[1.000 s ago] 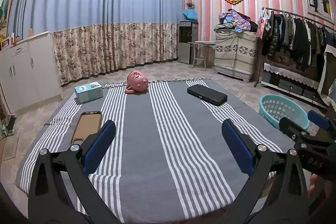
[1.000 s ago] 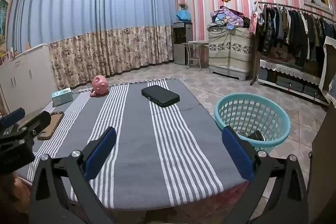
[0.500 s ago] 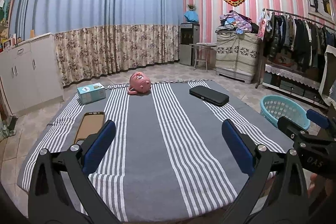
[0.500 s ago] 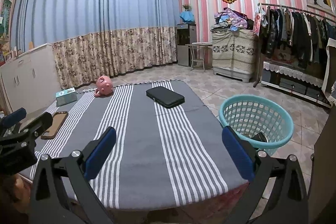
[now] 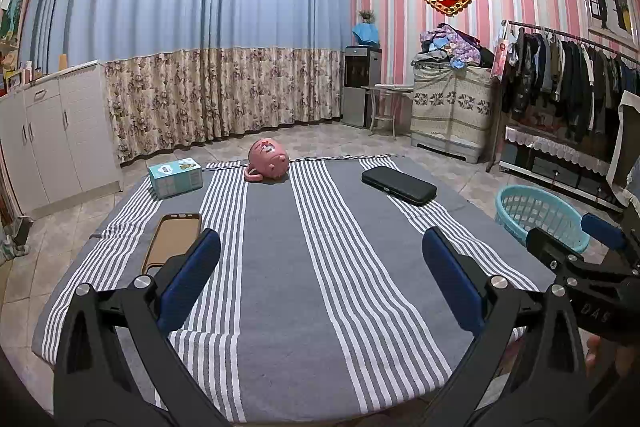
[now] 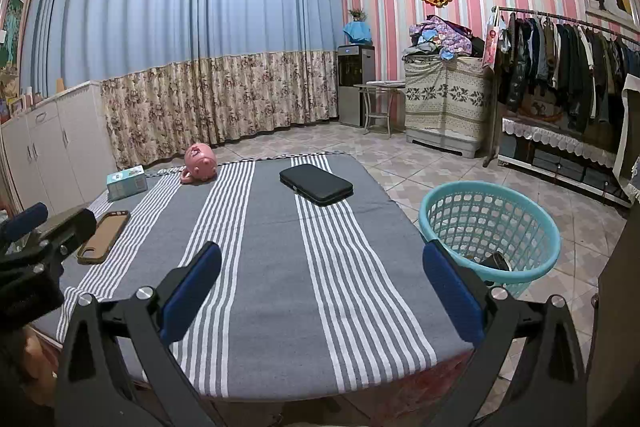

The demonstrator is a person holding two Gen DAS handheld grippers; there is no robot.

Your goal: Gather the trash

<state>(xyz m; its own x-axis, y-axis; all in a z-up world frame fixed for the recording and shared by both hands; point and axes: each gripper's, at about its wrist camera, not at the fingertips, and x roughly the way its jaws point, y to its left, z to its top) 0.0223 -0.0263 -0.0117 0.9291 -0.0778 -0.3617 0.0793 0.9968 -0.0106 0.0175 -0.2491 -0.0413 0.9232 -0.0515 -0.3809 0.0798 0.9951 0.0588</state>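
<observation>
Left wrist view: my left gripper (image 5: 320, 263) hangs over the near part of the striped cloth (image 5: 316, 291), jaws spread wide, nothing between the 2 blue pads (image 5: 192, 275).
Right wrist view: my right gripper (image 6: 320, 267) sits over the near right part of the cloth, jaws also spread wide and empty; its right pad (image 6: 452, 291) overlaps the basket's near rim in the frame.
Cloth: grey with white stripe bands, laid flat over a low surface; tiled floor (image 6: 440, 171) around it.
Basket: light blue plastic laundry-style basket (image 6: 536, 223) on the floor just beside the cloth's right edge; 1 dark object (image 6: 496, 261) lies at its bottom, what it is I cannot tell.
Black case: flat black case (image 6: 316, 184) on the far right part of the cloth, well apart from both grippers.
Phone case: brown phone case (image 5: 174, 239) on the left side of the cloth, just beyond my left gripper's left pad.
Pink toy: round pink piggy-shaped toy (image 5: 269, 165) at the far edge, near the middle.
Box: small teal and white carton (image 5: 175, 177) at the far left corner, left of the pink toy.
Grippers seen crosswise: right one at the right margin of the left view, left one at the left margin of the right view.
Trash on cloth: none I can pick out as trash.
</observation>
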